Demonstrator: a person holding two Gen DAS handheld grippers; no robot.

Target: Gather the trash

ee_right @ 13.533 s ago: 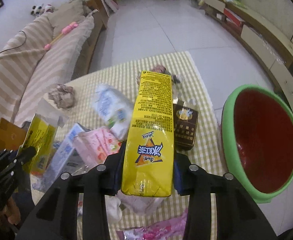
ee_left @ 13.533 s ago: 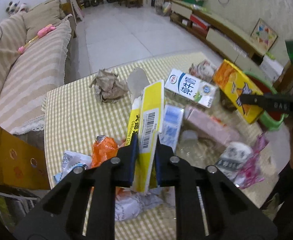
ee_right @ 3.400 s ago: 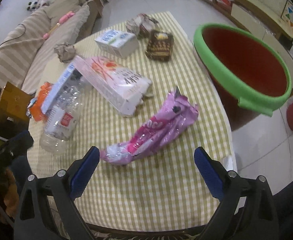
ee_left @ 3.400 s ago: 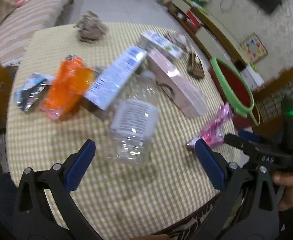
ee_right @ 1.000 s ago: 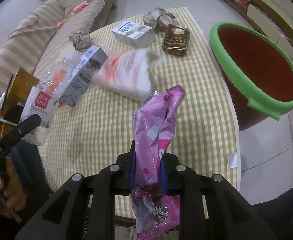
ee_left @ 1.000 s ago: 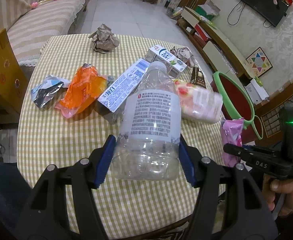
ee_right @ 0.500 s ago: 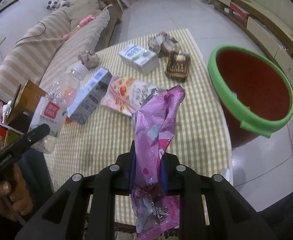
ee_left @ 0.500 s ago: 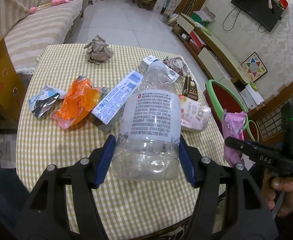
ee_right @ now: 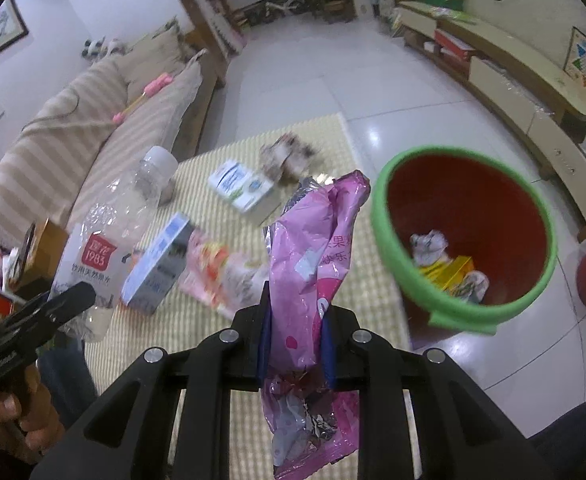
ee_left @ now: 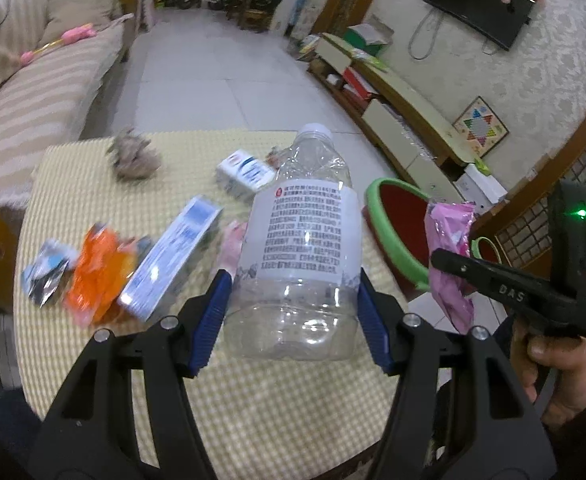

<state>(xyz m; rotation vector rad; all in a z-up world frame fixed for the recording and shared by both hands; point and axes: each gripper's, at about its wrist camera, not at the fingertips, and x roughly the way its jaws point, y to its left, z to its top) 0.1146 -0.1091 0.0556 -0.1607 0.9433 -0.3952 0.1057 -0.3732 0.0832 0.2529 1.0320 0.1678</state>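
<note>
Your left gripper (ee_left: 293, 316) is clamped across the empty bottle (ee_left: 303, 248) near its base, cap forward; right gripper (ee_right: 295, 334) is pinched tight on the pink wrapper (ee_right: 313, 256). Both loads hang clear above the table (ee_left: 273, 420); the green-rimmed bin (ee_right: 465, 240) sits just beside its right edge, so you can probably dump both in one trip.

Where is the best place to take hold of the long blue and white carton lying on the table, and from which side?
Probably across its narrow width near the middle, coming from above. The blue and white carton lies flat on the checked tablecloth, and its long shape leaves two parallel long sides for the fingers. An orange wrapper sits close on one side and a pink packet on the other, so space there looks tight.
</note>
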